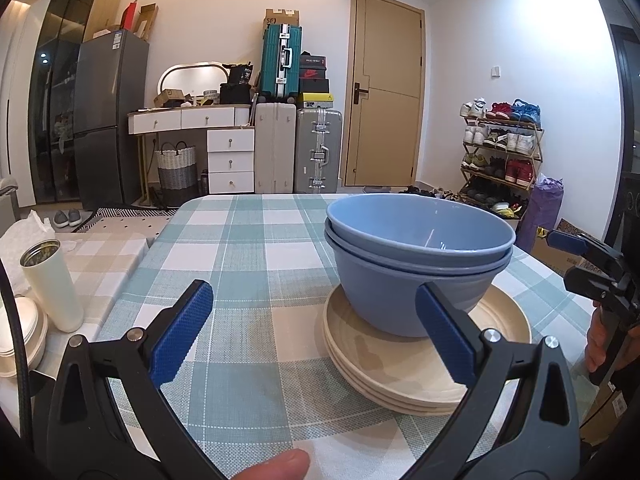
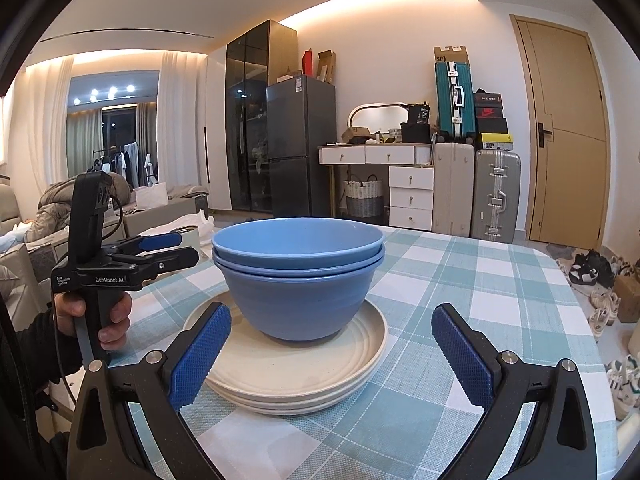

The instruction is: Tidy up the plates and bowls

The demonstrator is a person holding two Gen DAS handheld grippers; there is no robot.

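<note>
1. Nearest the lens in the left wrist view, a fingertip [image 1: 286,464] pokes in under the left gripper [image 1: 314,334], whose blue pads stand wide apart and hold nothing.
2. Right gripper [image 2: 330,350] is likewise spread wide and empty, facing the stack from the other side; neither gripper touches the dishes.
3. Two blue bowls [image 1: 416,260] sit nested, the upper one slightly tilted in the lower. They rest on a stack of cream plates [image 1: 404,368] on the checked worktop [image 1: 248,248].
4. Risk: pinching only the top bowl's rim could drag the lower bowl up with it, then let it drop back onto the plates.
5. Risk: the bowls look smooth and rounded, so pads closing low on the curved wall may slide upward and lose the grip.
6. Risk: pushing sideways on the bowls could skate them off-centre across the top plate, or shift the plate stack itself.
7. Risk: the white flask [image 1: 52,284] stands open-topped near the left edge; a wide swing of the left gripper could knock it over.
</note>
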